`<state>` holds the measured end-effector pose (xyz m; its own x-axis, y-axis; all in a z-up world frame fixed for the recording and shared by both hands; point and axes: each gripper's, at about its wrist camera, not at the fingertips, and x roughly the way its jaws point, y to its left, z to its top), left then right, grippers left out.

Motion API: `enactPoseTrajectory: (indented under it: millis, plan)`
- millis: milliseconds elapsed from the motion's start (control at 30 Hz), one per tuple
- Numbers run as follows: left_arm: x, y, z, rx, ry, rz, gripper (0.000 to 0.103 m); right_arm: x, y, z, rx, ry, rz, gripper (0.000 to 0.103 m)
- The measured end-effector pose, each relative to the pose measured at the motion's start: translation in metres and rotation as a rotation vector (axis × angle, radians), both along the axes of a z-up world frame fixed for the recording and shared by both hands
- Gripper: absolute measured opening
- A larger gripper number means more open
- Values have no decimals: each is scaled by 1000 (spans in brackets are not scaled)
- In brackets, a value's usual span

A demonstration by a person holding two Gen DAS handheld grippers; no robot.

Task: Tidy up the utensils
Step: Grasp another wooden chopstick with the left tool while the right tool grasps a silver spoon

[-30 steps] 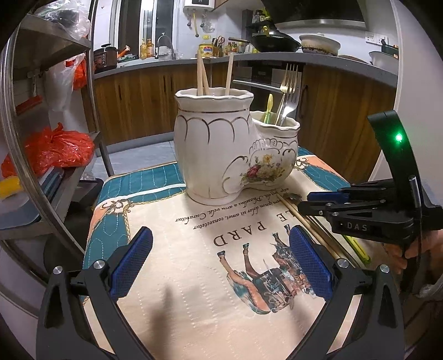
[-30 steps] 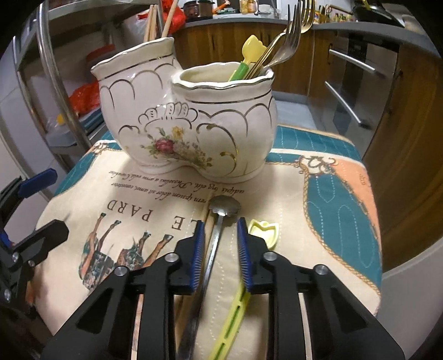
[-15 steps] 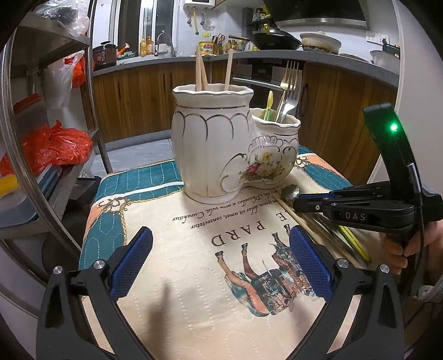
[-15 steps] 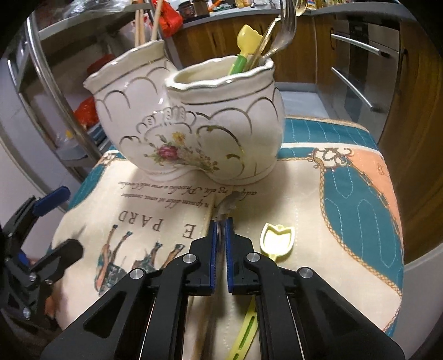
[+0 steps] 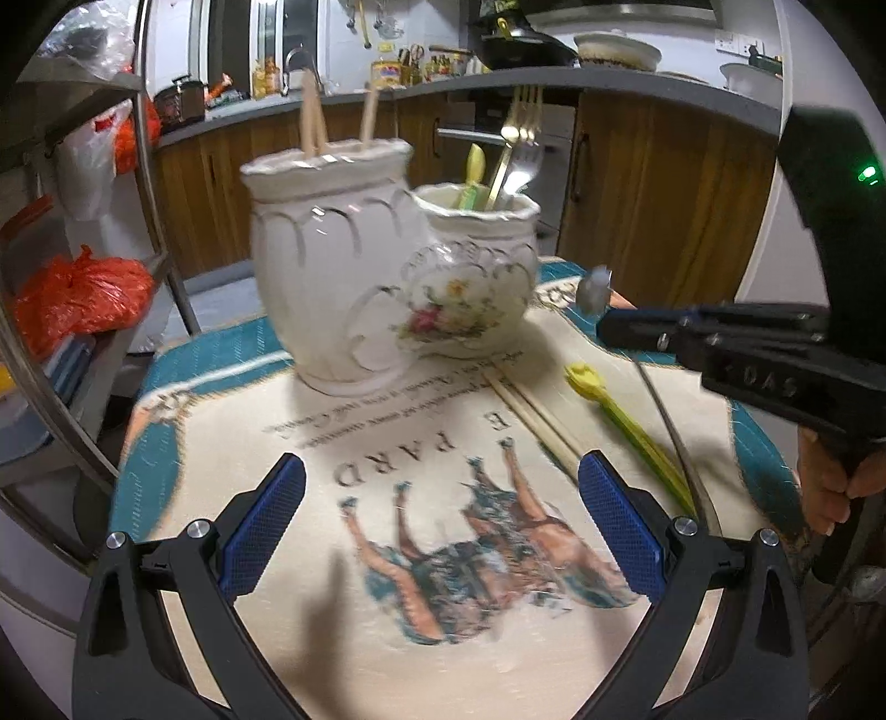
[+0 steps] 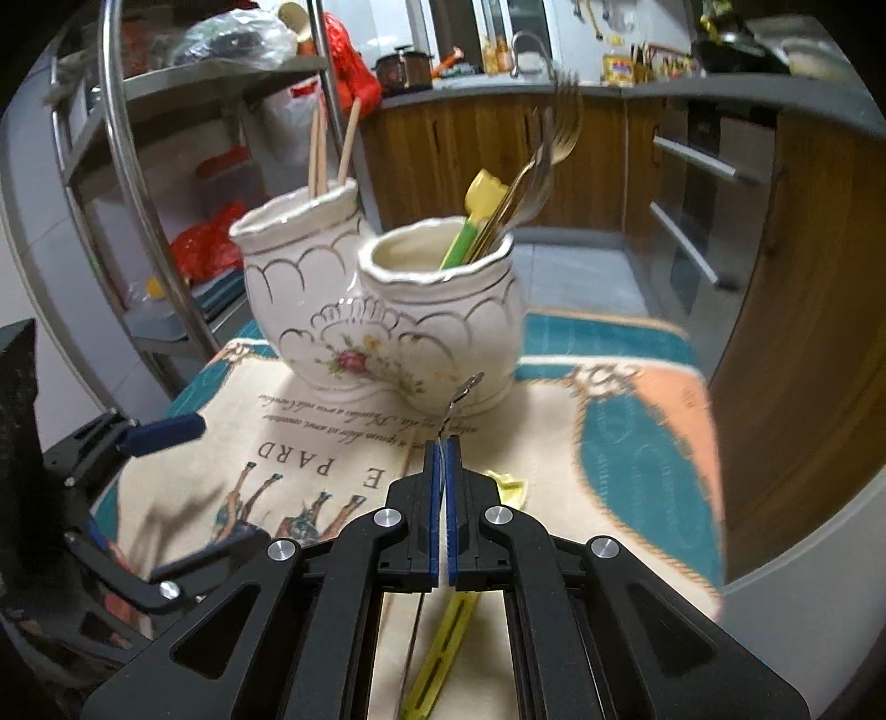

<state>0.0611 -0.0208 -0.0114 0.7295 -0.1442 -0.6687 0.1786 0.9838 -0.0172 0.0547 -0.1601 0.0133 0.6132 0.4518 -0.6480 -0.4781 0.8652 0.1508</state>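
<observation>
Metal spoon (image 6: 464,394) now lifted off the table (image 6: 637,443), pinched in the closed right hand-held gripper (image 6: 442,471); left hand-held gripper (image 5: 443,515) wide, empty; ceramic holder (image 6: 387,310) beyond.

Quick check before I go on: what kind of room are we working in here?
Almost certainly a home kitchen. Wooden cabinets run under a grey countertop crowded with pots and bottles, there is a faucet at the back, and a built-in oven sits in the cabinetry.
</observation>
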Motion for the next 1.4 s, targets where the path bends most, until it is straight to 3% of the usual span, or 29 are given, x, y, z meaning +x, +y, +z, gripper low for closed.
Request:
enactPoseTrajectory:
  millis: [67, 400, 633, 833, 1233, 1400]
  plan:
    - [1, -7, -3, -12, 26, -3, 94, -3, -6, 4, -2, -22, -8, 3]
    - [-1, -41, -16, -22, 126, -2, 55, -9, -26, 11, 57, -50, -11, 3]
    - [-4, -58, -19, 14, 149, -12, 43, -16, -33, 21, 95, -85, -11, 3]
    - [3, -55, -20, 49, 162, -8, 12, -26, -36, 31, 112, -130, -2, 3]
    - [-6, -16, -12, 107, 197, -112, 5, -41, -29, 51, 135, -198, 19, 3]
    - [-24, 3, 1, 114, 144, -131, 5, -46, -28, 56, 143, -229, 16, 3]
